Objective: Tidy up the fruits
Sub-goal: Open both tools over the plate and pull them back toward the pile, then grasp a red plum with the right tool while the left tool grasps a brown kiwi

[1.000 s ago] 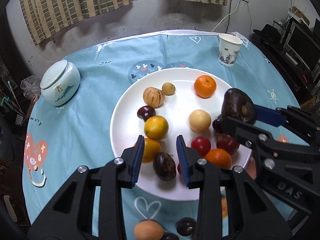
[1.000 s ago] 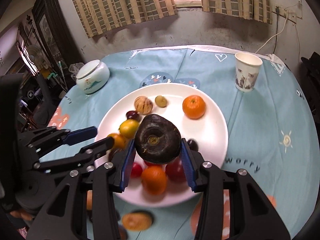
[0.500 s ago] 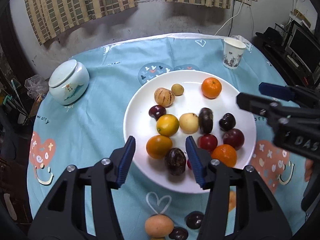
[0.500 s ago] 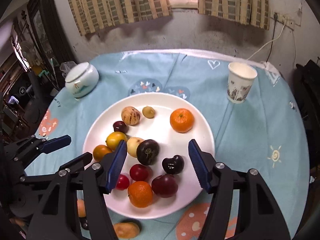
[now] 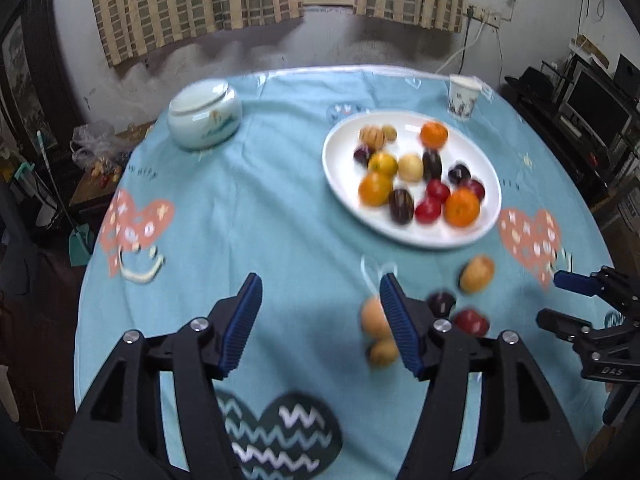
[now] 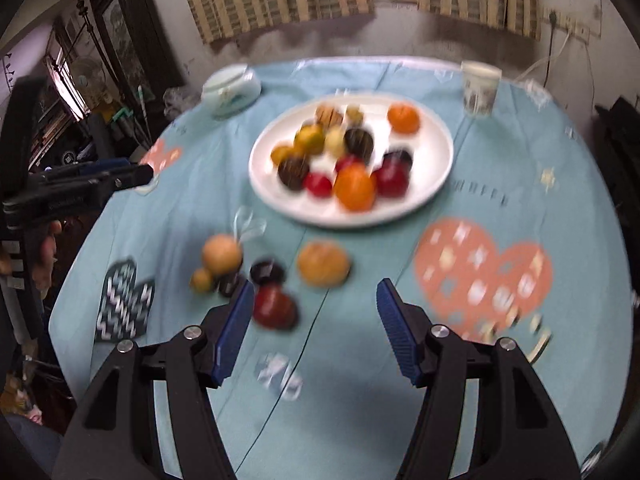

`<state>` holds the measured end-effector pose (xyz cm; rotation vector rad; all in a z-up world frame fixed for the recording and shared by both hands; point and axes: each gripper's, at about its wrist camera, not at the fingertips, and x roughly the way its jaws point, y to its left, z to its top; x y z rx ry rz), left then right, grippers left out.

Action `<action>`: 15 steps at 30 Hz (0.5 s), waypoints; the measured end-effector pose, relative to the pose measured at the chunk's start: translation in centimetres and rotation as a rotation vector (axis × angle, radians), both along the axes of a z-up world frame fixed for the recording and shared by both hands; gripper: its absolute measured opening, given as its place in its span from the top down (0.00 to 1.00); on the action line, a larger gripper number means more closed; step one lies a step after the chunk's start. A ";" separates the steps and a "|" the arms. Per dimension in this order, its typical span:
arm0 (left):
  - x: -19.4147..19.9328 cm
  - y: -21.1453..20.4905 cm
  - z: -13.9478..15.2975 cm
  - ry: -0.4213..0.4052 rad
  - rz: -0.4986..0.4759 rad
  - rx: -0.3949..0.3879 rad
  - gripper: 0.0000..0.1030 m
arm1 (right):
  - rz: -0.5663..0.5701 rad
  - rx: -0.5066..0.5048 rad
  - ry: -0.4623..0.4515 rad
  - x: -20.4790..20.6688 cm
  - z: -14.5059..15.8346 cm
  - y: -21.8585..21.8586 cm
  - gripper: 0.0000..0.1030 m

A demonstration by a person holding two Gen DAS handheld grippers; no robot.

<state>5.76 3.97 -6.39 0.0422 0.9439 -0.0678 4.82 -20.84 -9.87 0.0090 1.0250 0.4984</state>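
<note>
A white plate [image 5: 334, 160] [image 6: 434, 144] holds several fruits: oranges, red and dark plums, pale ones. Loose fruits lie on the blue cloth in front of it: a tan one [image 6: 323, 267], a red one [image 6: 274, 308], a dark plum [image 6: 267, 270], a round tan one [image 5: 372, 316] [image 6: 221, 256] and a small yellow one [image 5: 382, 352]. My left gripper [image 5: 320, 292] [image 6: 136, 170] hangs over bare cloth left of them, its jaws opening and empty. My right gripper [image 6: 316, 296] [image 5: 554, 298] stands open and empty, its left finger beside the red fruit.
A pale lidded jar [image 5: 204, 120] [image 6: 230, 88] sits at the far left of the round table. A paper cup [image 5: 462, 96] [image 6: 478, 86] stands behind the plate on the right. Dark furniture crowds both sides of the table. The frames are blurred.
The right gripper let go of the dark fruit onto the plate and opened. The left gripper opened wider. Both drew back from above the plate toward the near table edge.
</note>
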 end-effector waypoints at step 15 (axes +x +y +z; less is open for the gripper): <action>-5.3 0.3 -3.9 0.110 -0.006 -0.051 0.39 | 0.094 -0.115 0.060 1.4 -4.9 5.5 0.38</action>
